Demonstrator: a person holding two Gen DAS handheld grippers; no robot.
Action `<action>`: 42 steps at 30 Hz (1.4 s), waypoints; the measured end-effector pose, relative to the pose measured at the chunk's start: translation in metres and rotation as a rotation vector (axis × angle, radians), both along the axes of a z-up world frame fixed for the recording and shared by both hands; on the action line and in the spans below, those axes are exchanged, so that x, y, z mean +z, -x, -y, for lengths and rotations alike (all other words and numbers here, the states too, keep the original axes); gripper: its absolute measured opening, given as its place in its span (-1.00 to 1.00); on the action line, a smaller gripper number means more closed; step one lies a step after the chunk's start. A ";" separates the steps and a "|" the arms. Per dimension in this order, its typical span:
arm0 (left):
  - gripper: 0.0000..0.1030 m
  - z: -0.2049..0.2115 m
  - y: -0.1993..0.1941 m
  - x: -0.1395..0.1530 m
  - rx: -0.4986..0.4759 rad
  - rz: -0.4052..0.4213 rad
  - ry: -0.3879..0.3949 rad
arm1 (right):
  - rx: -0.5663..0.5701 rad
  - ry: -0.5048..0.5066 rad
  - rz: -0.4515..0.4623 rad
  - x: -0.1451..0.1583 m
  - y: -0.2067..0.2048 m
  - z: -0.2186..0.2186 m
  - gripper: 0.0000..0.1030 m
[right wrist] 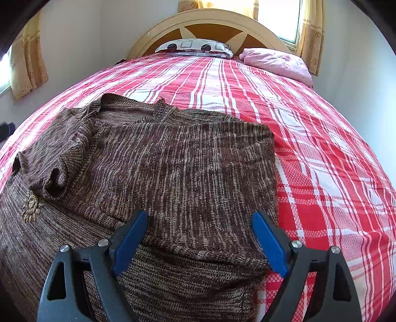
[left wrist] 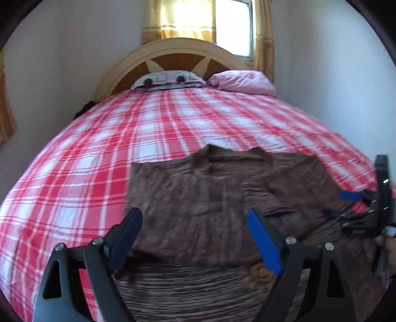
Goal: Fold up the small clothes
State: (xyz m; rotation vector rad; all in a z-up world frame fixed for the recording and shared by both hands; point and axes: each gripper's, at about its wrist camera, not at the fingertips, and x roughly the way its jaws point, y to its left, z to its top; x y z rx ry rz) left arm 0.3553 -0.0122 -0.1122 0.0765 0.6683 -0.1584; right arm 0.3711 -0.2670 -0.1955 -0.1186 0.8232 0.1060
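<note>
A brown knitted sweater lies flat on the red and white checked bed, neck toward the headboard, with its sides folded in. In the right wrist view the sweater shows a sleeve folded over on its left and a small tan embroidered flower near the hem. My left gripper is open and empty above the sweater's lower left part. My right gripper is open and empty above the sweater's lower right part. The right gripper also shows at the right edge of the left wrist view.
The bed fills both views, with a patterned pillow and a pink pillow at the wooden headboard. White walls stand on both sides. Curtained windows are behind the headboard and at the left.
</note>
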 end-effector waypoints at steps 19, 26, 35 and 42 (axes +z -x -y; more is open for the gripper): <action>1.00 -0.081 -0.032 -0.061 0.304 -0.249 0.048 | 0.205 0.333 -0.062 0.021 -0.049 -0.175 0.69; 1.00 -0.093 -0.028 -0.064 0.395 -0.246 0.073 | -0.159 0.203 -0.054 0.035 -0.086 -0.069 0.69; 1.00 -0.096 -0.029 -0.063 0.408 -0.244 0.078 | 0.044 -0.268 -0.072 0.054 -0.025 -0.075 0.65; 1.00 -0.092 -0.025 -0.060 0.385 -0.233 0.064 | 0.328 -0.179 -0.123 0.028 0.021 -0.145 0.25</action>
